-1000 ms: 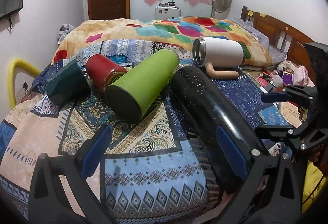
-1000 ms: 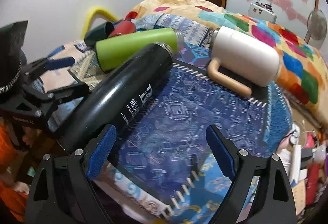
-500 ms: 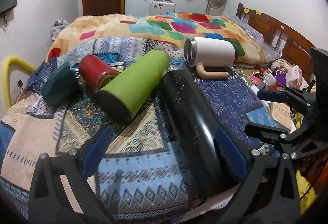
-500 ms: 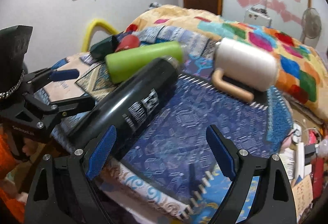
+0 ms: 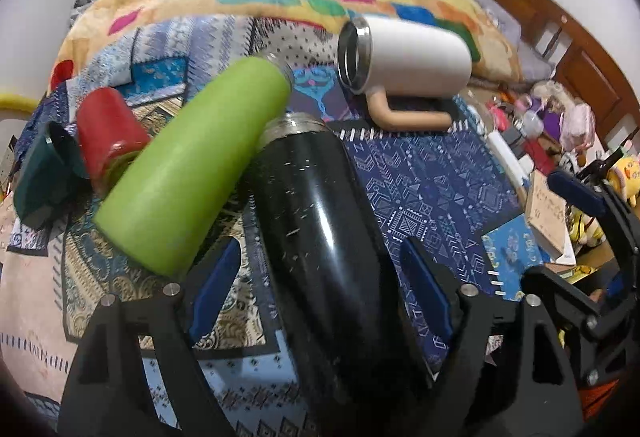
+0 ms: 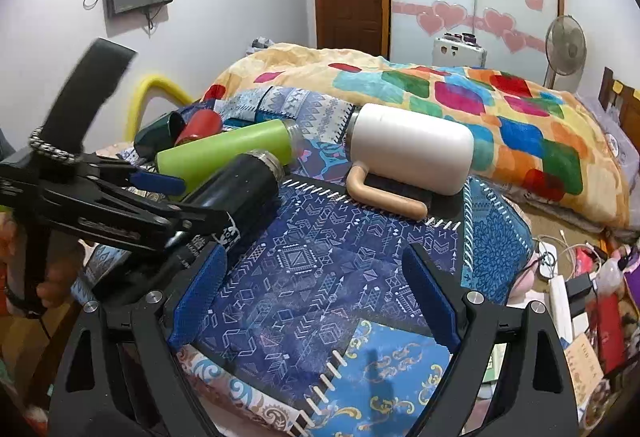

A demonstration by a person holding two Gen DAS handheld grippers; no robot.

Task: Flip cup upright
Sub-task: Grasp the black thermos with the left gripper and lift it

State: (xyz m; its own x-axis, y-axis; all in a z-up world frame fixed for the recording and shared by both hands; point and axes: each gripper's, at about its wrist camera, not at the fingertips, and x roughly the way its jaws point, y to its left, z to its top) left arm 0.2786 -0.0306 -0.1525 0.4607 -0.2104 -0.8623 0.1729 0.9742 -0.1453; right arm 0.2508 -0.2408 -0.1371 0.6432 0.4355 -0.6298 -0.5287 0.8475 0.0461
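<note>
Black flask (image 5: 320, 237) lies between the wide-open left tool (image 5: 320, 289) pads.

A tall glossy black flask (image 5: 320, 237) lies on its side on the patterned bed cover, its steel-rimmed open mouth pointing away, beside a green bottle.

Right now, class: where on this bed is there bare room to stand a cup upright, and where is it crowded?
Free: the dark blue quilt patch in front of the right gripper, bordered by the black flask and the white mug. Crowded: the far left, where the green flask, red cup and teal cup lie packed together.
</note>
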